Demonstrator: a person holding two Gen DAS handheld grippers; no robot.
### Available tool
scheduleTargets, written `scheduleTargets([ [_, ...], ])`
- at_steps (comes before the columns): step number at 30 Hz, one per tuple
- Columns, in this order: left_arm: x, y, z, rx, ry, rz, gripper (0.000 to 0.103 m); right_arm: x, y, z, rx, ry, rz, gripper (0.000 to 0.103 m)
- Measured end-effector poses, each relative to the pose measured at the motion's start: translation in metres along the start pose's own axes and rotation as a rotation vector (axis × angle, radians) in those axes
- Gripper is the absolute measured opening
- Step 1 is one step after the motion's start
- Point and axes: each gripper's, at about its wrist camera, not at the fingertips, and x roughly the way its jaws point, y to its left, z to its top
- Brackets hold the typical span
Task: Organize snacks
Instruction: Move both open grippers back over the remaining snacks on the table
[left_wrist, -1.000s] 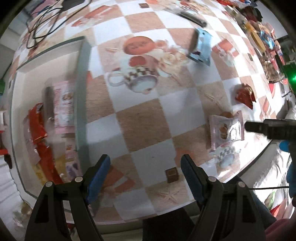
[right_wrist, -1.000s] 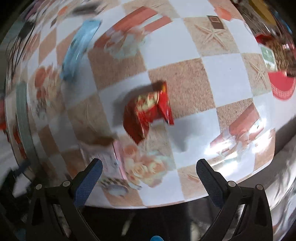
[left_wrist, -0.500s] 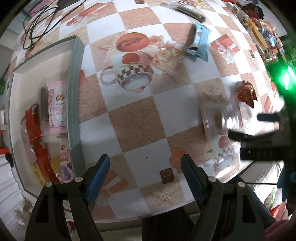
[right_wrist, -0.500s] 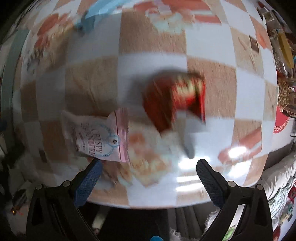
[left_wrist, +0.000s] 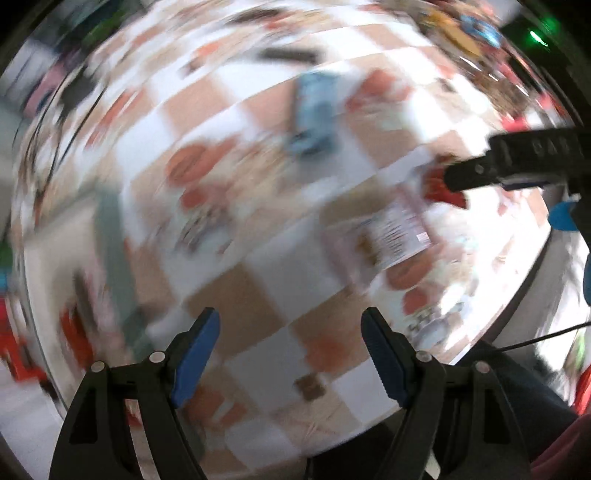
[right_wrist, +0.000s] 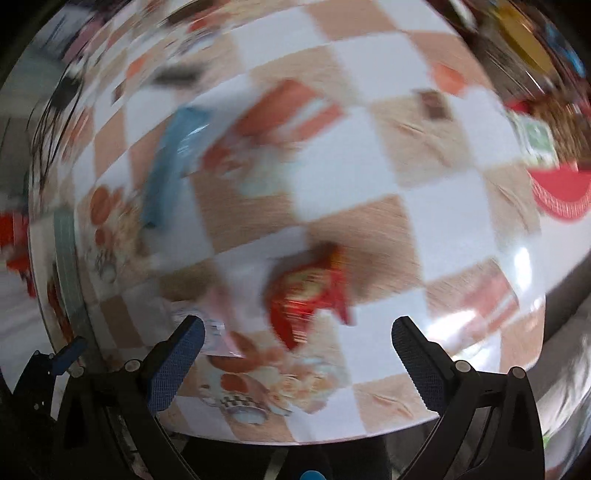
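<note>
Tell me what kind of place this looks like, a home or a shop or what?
Probably a home dining or living room: a table under a checkered tablecloth printed with teacups, loose snack packets such as the red one and the blue one, and household clutter at the far edge.

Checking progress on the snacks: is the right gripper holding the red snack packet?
No, the right gripper is open and the red packet lies on the table.

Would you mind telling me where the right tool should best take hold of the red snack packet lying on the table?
Probably from above, across the red snack packet's puffed middle. It lies flat on the table, so its thin sealed edges offer little to pinch. The right tool hangs open over it.
</note>
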Motion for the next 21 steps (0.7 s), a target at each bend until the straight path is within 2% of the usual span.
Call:
scheduleTargets([
  [2,0.000,-0.021,0.010,0.094,-0.032,0.010,0.082,-0.005,-0.015,-0.002,0.045,-0.010,0.042,0.102],
  [4,0.007,-0.044,0.019,0.192,-0.050,0.028,0.082,-0.010,-0.025,-0.002,0.057,-0.017,0.040,0.102],
  [8,0.027,-0.070,0.033,0.263,-0.027,0.046,0.082,-0.011,-0.053,-0.015,0.083,-0.007,0.038,0.102],
  [10,0.038,-0.073,0.043,0.216,-0.004,0.030,0.082,-0.006,-0.070,-0.015,0.099,0.006,0.038,0.102],
  [12,0.046,-0.060,0.050,0.104,0.020,0.024,0.082,-0.003,-0.078,-0.022,0.103,0.020,0.029,0.102],
  [14,0.057,-0.029,0.053,-0.088,0.079,-0.014,0.083,0.001,-0.080,-0.022,0.106,0.035,0.028,0.102],
  [15,0.057,-0.013,0.050,-0.175,0.076,-0.013,0.083,0.002,-0.080,-0.023,0.109,0.039,0.031,0.102],
  [16,0.057,0.000,0.048,-0.219,0.081,-0.021,0.083,0.004,-0.080,-0.023,0.113,0.044,0.035,0.102],
  [21,0.044,0.021,0.040,-0.197,0.073,-0.011,0.083,0.009,-0.082,-0.021,0.144,0.056,0.069,0.102],
])
